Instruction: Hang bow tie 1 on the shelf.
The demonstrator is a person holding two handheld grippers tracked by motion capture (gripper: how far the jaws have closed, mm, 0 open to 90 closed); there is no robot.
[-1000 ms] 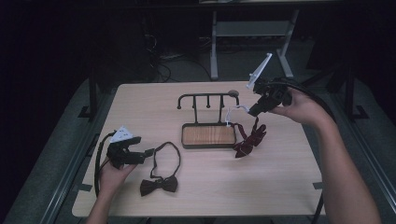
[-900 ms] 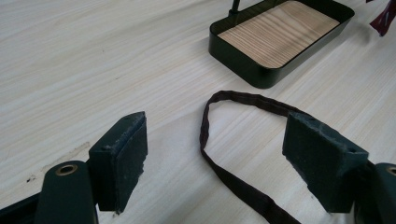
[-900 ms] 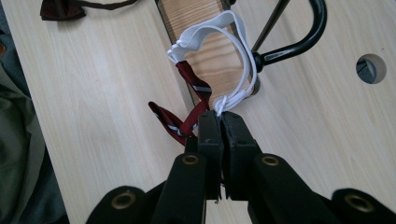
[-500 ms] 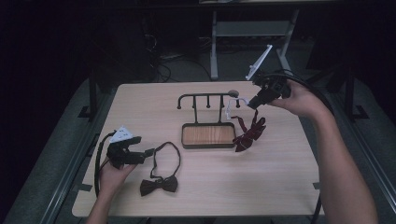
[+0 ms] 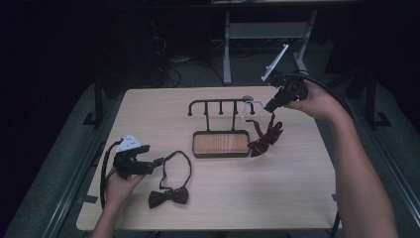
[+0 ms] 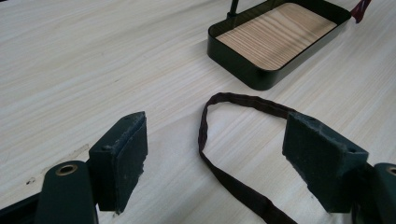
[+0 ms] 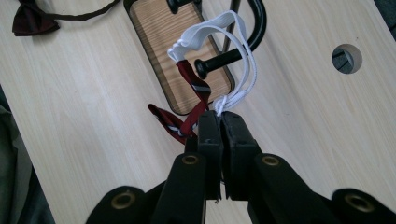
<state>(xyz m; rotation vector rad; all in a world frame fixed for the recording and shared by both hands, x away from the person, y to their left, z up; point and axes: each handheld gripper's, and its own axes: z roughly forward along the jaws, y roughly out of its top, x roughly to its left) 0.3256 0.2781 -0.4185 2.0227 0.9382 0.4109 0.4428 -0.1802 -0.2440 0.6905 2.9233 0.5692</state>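
A black hook rack [image 5: 220,102] rises from a wood-lined tray [image 5: 221,154] at mid-table. My right gripper [image 5: 270,105] is at the rack's right end, shut on the white elastic strap [image 7: 211,31] of a red striped bow tie [image 5: 265,139]. The strap loops over a hook peg [image 7: 218,61], and the red tie [image 7: 187,108] dangles beside the tray. A dark brown bow tie [image 5: 168,197] lies flat at front left, its strap [image 6: 247,100] curving between the jaws of my left gripper [image 6: 215,154]. The left gripper [image 5: 158,161] is open and low over the table.
A round cable hole [image 7: 346,58] is in the tabletop behind the rack. The brown tie [image 7: 32,18] lies well away from the tray [image 6: 243,74]. Bare wood stretches across the front right of the table [image 5: 277,198]. A metal stand [image 5: 262,34] stands beyond the far edge.
My right gripper has risen and moved back toward the rack's right end, lifting the red bow tie by its white strap. The left gripper and brown tie have stayed put.
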